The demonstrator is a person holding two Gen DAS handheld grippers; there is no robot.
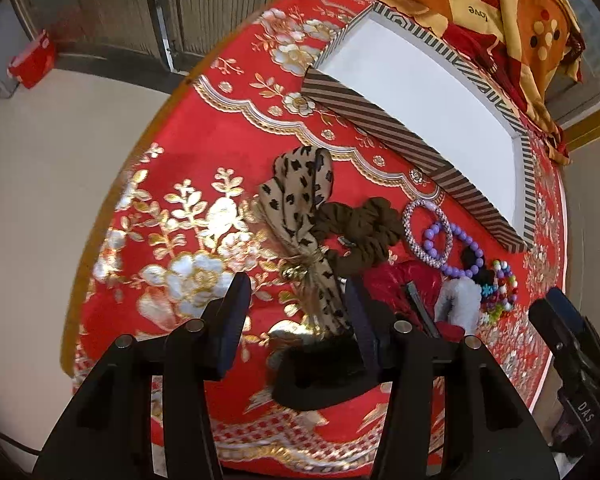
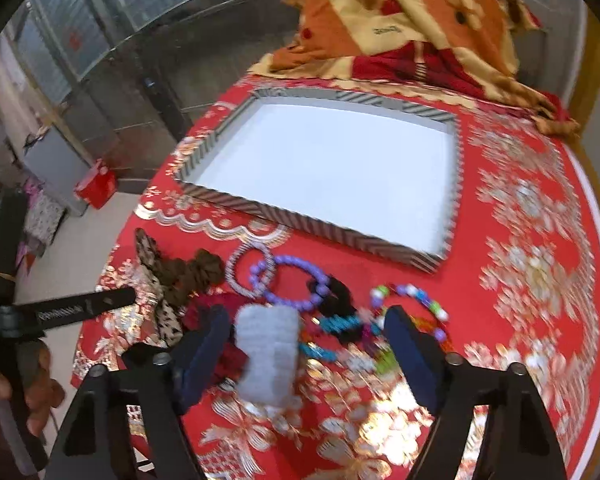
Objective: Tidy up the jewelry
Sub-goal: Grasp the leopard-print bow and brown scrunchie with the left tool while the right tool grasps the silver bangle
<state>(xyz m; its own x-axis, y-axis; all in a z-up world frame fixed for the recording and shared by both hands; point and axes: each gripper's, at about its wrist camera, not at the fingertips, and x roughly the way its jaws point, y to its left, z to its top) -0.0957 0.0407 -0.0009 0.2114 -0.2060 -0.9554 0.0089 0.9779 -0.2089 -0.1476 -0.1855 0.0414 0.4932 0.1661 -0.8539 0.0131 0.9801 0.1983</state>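
Cloth (image 1: 204,168) was red with gold-and-white flowers; tray (image 2: 236,204) rim striped brown-white; scarf (image 1: 296,200) tan with black spots; bracelet (image 1: 466,246) purple.

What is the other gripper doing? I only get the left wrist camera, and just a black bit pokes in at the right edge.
Observer: The right gripper is open above the pile, with the white fluffy scrunchie between its fingers, seemingly not pinched.
Operator: Is the whole stripy tray empty?
Observer: Yes. The right wrist view shows the striped tray all the way round, with nothing inside.
Operator: Can you see who holds my gripper?
Observer: Only a hand wrapped round its handle, at the picture's left edge.
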